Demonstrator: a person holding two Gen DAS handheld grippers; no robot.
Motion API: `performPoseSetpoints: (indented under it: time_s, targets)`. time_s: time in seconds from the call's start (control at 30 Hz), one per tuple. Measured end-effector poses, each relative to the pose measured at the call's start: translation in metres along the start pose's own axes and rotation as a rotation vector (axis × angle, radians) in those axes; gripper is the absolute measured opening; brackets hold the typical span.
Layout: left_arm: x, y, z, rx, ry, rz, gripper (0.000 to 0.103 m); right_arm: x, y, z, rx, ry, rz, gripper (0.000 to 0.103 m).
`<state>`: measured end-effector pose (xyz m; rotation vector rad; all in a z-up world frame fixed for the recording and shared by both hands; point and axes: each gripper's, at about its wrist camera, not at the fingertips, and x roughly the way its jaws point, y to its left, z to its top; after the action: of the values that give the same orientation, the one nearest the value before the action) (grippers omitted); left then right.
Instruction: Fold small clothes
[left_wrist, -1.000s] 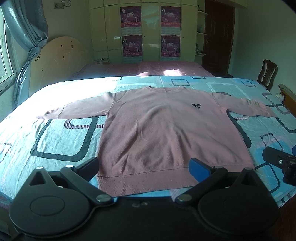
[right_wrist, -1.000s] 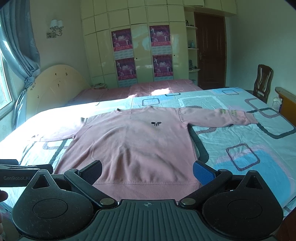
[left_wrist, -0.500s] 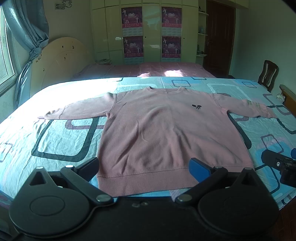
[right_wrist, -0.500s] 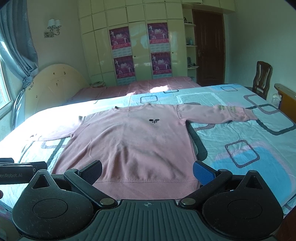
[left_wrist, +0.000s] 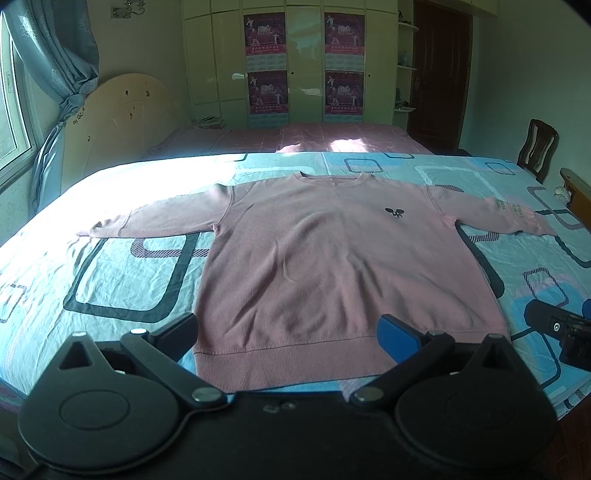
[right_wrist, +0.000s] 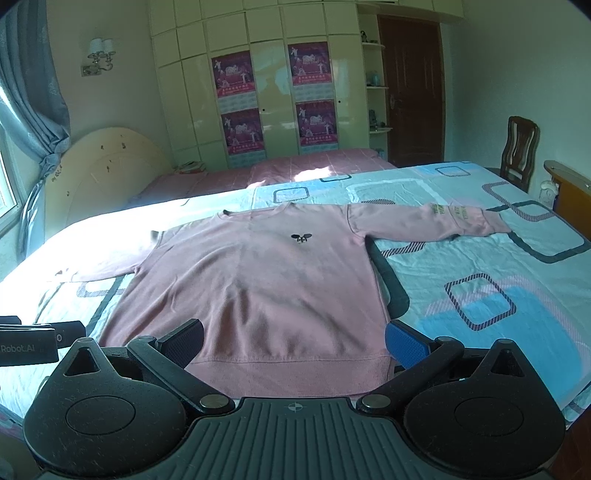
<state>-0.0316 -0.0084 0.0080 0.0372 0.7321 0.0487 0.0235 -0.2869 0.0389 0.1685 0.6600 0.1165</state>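
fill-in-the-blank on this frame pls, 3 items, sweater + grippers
1. The sweater lies flat on the ____.
2. Both sleeves are spread ____, not folded in.
3. The left gripper and right gripper are both ____, holding nothing.

Missing words: bed; out; open

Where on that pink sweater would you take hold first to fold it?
Probably a sleeve cuff. The sweater lies flat, front up, sleeves spread wide, so each cuff is a free end. The right tool could come from the outer side to pinch the right cuff and carry it over the chest; the left tool likewise.
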Motion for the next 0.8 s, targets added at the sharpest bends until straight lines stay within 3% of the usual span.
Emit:
performPoseSetpoints:
  time_s: [0.8]
  targets:
    - [0.051,-0.001,0.027,-0.018,0.035,0.041,0.103,0.049,-0.028,0.025,0.007,0.025,-0.056,0.103]
